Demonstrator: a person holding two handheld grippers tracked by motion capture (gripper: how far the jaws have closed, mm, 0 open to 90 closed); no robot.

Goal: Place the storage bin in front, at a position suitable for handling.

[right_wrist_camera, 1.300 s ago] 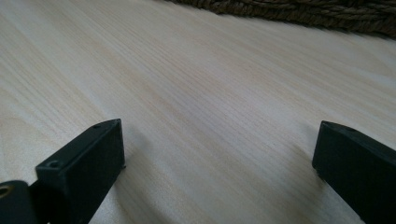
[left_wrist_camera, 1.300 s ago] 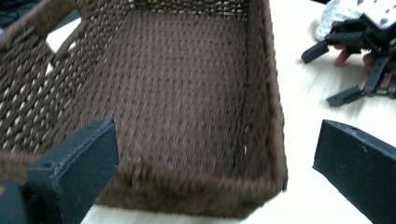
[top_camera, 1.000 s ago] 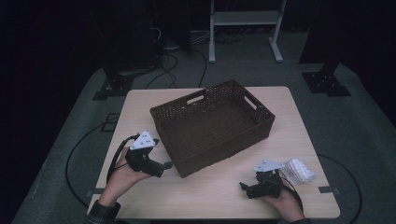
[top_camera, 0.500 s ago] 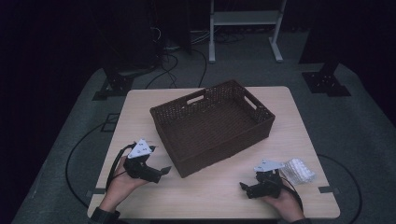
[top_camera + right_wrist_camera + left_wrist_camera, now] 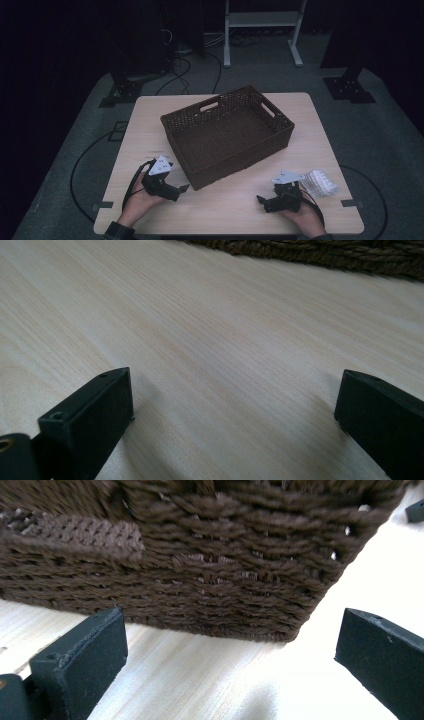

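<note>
A dark brown woven basket (image 5: 227,136) with cut-out handles sits in the middle of the pale wooden table (image 5: 220,210); its inside looks bare. My left gripper (image 5: 181,189) rests on the table by the basket's near left corner, open, pointing right at the wicker wall (image 5: 210,575). My right gripper (image 5: 261,200) lies low on the table near the front right, open, with only bare wood (image 5: 225,355) between its jaws. A white bumpy packet (image 5: 318,183) lies just right of the right hand.
The table stands on grey carpet with black cables (image 5: 80,165) looping at its left. A white metal frame (image 5: 260,20) and dark stand bases (image 5: 350,87) are behind the table.
My left gripper has moved down and toward the near edge, settling lower beside the basket's corner. The right gripper has stayed in place.
</note>
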